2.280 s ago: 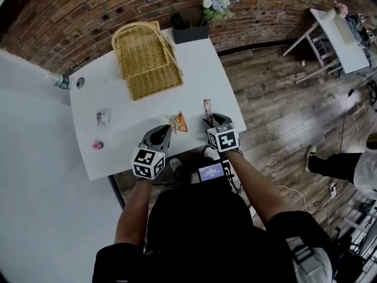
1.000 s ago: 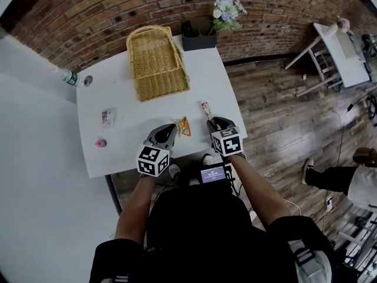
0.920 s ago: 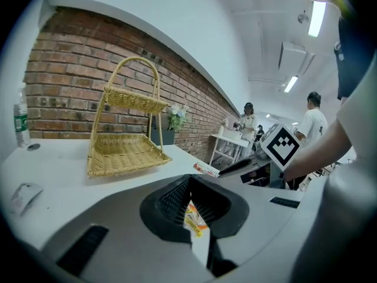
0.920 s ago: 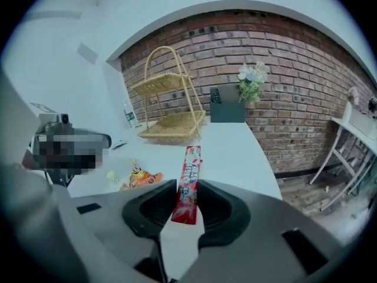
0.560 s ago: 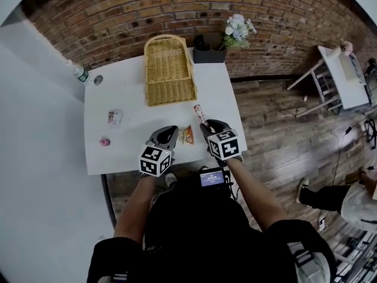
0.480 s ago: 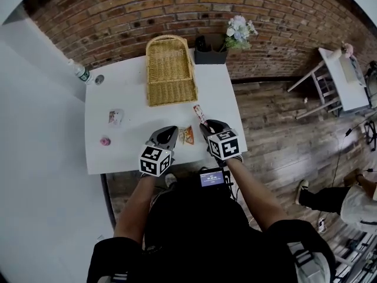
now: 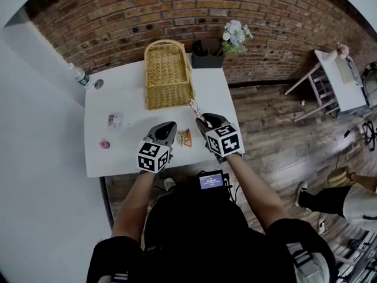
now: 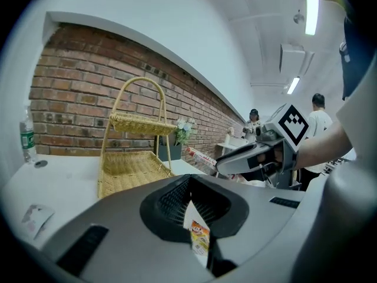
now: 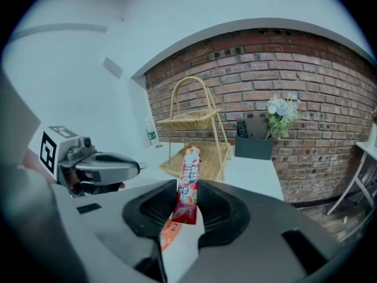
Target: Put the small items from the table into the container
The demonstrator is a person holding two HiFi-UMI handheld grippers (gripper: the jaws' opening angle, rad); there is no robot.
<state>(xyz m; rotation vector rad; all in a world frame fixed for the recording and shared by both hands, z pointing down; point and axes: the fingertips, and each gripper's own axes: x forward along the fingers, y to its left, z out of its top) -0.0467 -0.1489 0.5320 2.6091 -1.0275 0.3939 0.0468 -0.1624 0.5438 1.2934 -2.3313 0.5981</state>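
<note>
Gripper views, unlike head view, show left fingers (image 8: 167, 207) pinching sachet (image 8: 198, 234), right fingers (image 9: 221, 216) clamping candy stick (image 9: 188, 178).

Bright, even indoor light comes from ceiling strips (image 8: 310, 13), which flare white in the left gripper view. The white table (image 7: 121, 102) is nearly washed out, with only faint, soft shadows on it. All views are fisheye: the brick wall (image 7: 118, 13) bows into an arc, the corners go black and the edges smear. The head view is sharp in its middle. Close to the lens, the left gripper (image 8: 193, 208) and its sachet (image 8: 199, 237) look soft. The right gripper (image 9: 187, 200) and its candy stick (image 9: 191, 164) are a little crisper.
</note>
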